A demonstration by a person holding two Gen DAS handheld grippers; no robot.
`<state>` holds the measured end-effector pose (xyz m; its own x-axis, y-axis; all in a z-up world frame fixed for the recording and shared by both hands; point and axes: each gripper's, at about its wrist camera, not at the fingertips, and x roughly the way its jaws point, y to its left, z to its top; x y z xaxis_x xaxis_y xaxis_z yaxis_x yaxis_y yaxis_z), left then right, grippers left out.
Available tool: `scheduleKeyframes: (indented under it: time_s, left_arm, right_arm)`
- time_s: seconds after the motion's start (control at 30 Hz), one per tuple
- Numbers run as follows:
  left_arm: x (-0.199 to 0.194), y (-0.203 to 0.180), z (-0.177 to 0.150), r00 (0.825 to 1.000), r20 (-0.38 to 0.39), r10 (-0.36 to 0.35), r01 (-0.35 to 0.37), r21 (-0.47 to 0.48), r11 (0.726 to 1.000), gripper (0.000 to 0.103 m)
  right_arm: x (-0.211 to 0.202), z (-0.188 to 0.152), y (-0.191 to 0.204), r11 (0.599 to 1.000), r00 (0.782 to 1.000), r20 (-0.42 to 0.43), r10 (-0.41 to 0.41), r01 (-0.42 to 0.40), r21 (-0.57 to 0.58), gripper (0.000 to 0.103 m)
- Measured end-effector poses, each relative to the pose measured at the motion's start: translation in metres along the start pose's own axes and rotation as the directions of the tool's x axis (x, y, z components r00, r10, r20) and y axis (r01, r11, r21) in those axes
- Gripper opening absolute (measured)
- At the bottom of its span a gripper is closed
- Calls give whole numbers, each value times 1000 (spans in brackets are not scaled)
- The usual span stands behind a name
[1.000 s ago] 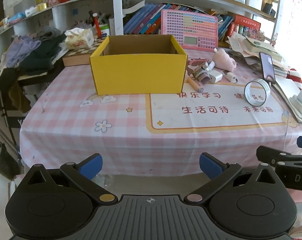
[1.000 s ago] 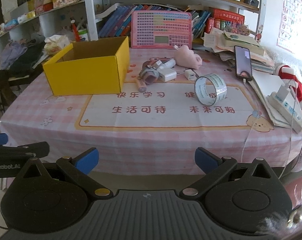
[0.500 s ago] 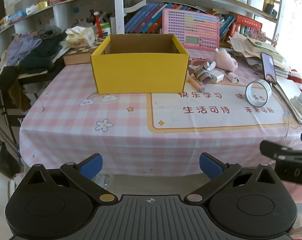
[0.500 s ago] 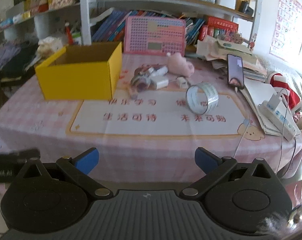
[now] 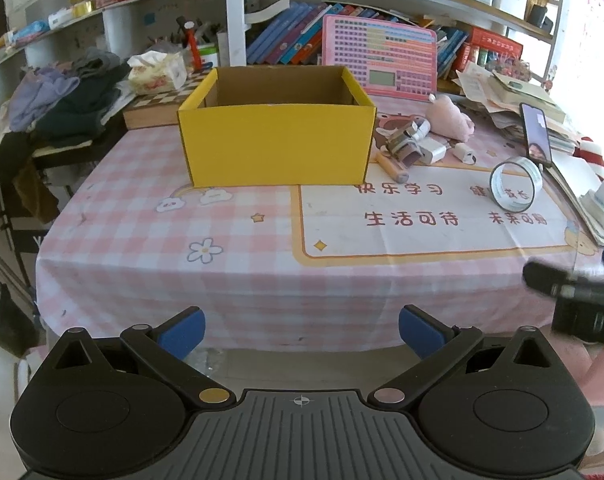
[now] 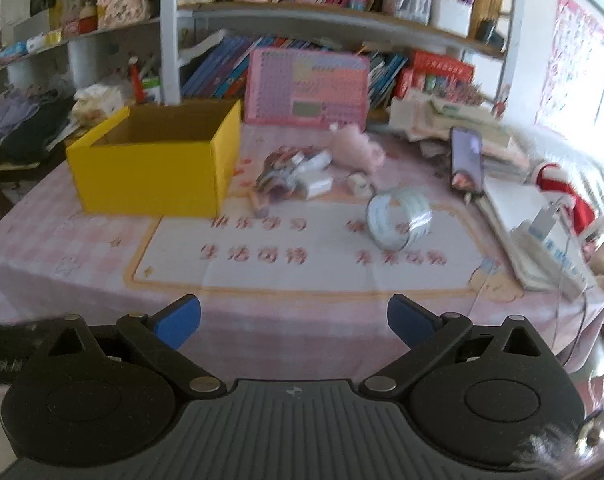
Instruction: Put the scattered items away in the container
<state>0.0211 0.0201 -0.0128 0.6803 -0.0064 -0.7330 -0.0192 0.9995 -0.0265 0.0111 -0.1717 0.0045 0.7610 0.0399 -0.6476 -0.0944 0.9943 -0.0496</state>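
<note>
Here both the left gripper (image 5: 300,330) and right gripper (image 6: 294,318) gape empty at bottom centre; the yellow cardboard box (image 5: 276,148) sits upper centre.

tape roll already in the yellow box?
No: the tape roll stands on its edge on the tablecloth, well to the right of the yellow box.
</note>
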Motion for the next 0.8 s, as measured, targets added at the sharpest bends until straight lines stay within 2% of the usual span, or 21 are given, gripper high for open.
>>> scheduleKeyframes:
  time_s: [0.1,0.57,0.8]
  left_arm:
    - [1,1,0,1000,-4,1,-1,0,1000,103]
    - [7,-1,1,1000,-17,-19,19,13,1000,103]
    - [13,-9,6,999,-13,-49,50,21,999,103]
  right_arm:
    - [1,-3,5,1000,1000,-23,17,-17,-15,102]
    - [6,-6,1,1000,999,-47,-1,1,15,102]
    - [7,-6,-12,998,998,-52,-43,45,50,102]
